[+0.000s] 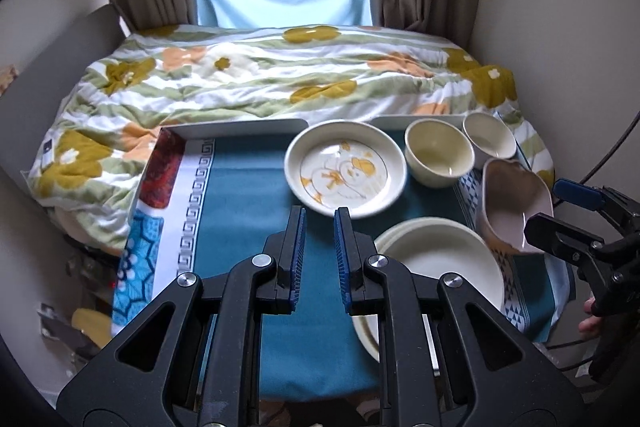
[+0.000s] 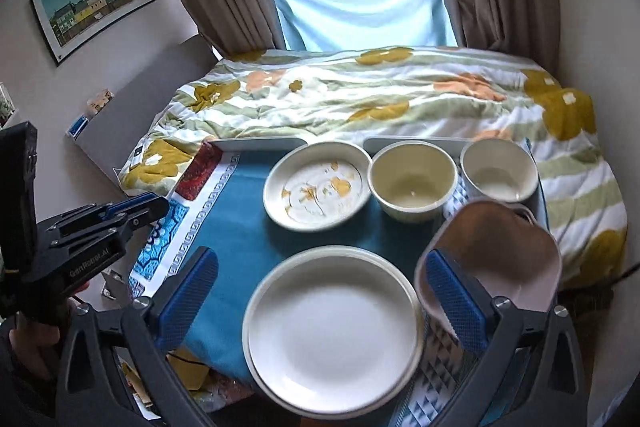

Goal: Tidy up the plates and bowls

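- Bedroom setting: a flowered duvet (image 1: 260, 79) covers the bed beyond a small table laid with a teal cloth (image 1: 240, 207), on which all the crockery stands.
- Landmark: the stack of plain cream plates (image 2: 332, 331) at the near edge of the cloth.
- Beyond the stack a duck-patterned plate (image 1: 344, 173) is seen. Beyond and to the right of the stack stand a larger cream bowl (image 2: 412, 179) and a smaller cream bowl (image 2: 498, 171).
- Just right of the stack a pinkish bowl (image 2: 500, 247) is shown tilted. What it leans on cannot be told.
- Right gripper (image 2: 320, 257): the jaws are spread wide above the stack with nothing pinched. The pinkish bowl's rim lies right beside the right-hand finger.
- Left gripper (image 1: 320, 215): the jaws are pressed almost together and empty, hovering left of the stack.
- Step judged in hand: the bowls are being gathered to the right of the stack.
- For a clean result, the open finger should be drawn clear of the tilted rim before any sideways move, lest the bowl be tipped.
- Each bowl is best taken by its rim, lowered level, and the smaller nested into the larger.
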Motion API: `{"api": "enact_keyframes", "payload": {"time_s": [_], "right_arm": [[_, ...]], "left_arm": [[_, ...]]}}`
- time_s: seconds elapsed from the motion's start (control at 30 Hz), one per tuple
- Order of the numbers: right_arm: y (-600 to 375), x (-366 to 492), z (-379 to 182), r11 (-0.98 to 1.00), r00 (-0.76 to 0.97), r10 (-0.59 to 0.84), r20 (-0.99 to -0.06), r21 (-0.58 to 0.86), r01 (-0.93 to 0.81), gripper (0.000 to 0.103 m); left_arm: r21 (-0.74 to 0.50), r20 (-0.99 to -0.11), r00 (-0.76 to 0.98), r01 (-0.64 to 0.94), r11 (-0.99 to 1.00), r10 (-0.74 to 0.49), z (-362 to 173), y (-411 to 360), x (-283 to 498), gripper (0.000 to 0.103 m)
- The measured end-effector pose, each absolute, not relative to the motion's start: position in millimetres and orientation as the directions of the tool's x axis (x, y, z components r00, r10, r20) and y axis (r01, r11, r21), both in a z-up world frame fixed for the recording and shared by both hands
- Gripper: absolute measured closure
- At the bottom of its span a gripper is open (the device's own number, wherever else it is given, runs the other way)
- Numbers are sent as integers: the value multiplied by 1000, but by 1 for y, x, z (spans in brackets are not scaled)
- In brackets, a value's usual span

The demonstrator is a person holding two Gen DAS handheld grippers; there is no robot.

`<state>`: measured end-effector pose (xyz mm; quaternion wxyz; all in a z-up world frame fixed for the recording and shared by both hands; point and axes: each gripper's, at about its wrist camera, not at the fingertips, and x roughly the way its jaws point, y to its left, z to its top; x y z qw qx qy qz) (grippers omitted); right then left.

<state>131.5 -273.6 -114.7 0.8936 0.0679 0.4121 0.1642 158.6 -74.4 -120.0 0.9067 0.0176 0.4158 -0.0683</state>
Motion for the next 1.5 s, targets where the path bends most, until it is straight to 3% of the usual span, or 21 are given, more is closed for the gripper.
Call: {"api": "enact_keyframes", "payload": {"time_s": [0.17, 0.2, 0.23, 0.27, 0.33, 0.57, 0.77, 1.0, 1.03, 1.1, 1.23, 1.47, 1.5], "right_arm": [[-256, 157, -122, 948, 607, 318, -728, 259, -186, 0], [-252, 162, -125, 950, 604, 311, -734, 258, -176, 0], [-248, 169, -127, 953, 603, 302, -739, 254, -166, 0], [-245, 174, -129, 956, 604, 291, -742, 249, -154, 0], [-237, 182, -134, 962, 604, 267, -751, 242, -125, 0], [-224, 228, -173, 982, 484, 164, -860, 191, 7, 0], [-222, 257, -204, 977, 440, 64, -895, 146, 154, 0], [-231, 273, -233, 945, 413, 84, -907, 203, 254, 2], [-232, 275, -235, 943, 417, 82, -905, 206, 262, 5], [-235, 279, -240, 936, 416, 88, -905, 218, 276, 23], [-236, 286, -253, 924, 407, 105, -907, 241, 297, 39], [-236, 290, -265, 912, 416, 123, -901, 268, 312, 70], [-237, 290, -266, 910, 418, 125, -900, 272, 314, 72]], "left_arm": [[-59, -784, 600, 180, 982, -157, -129, -53, 197, 87], [-70, -792, 586, 191, 979, -171, -133, -48, 206, 74], [-87, -803, 566, 201, 976, -188, -138, -43, 218, 32], [-101, -808, 553, 208, 973, -202, -142, -39, 224, 7], [-146, -808, 534, 225, 963, -247, -149, -31, 239, 0], [-137, -857, 440, 307, 942, -268, -187, -23, 307, 1], [-190, -886, 328, 389, 901, -328, -228, -25, 361, 1], [-272, -883, 220, 477, 835, -414, -262, -37, 389, 3], [-290, -880, 204, 484, 826, -429, -265, -38, 393, 11], [-314, -880, 172, 492, 812, -444, -275, -42, 401, 29], [-325, -890, 121, 508, 798, -439, -295, -48, 413, 54], [-332, -894, 94, 518, 788, -439, -310, -48, 417, 74], [-337, -893, 88, 518, 786, -442, -311, -48, 418, 81]]}}
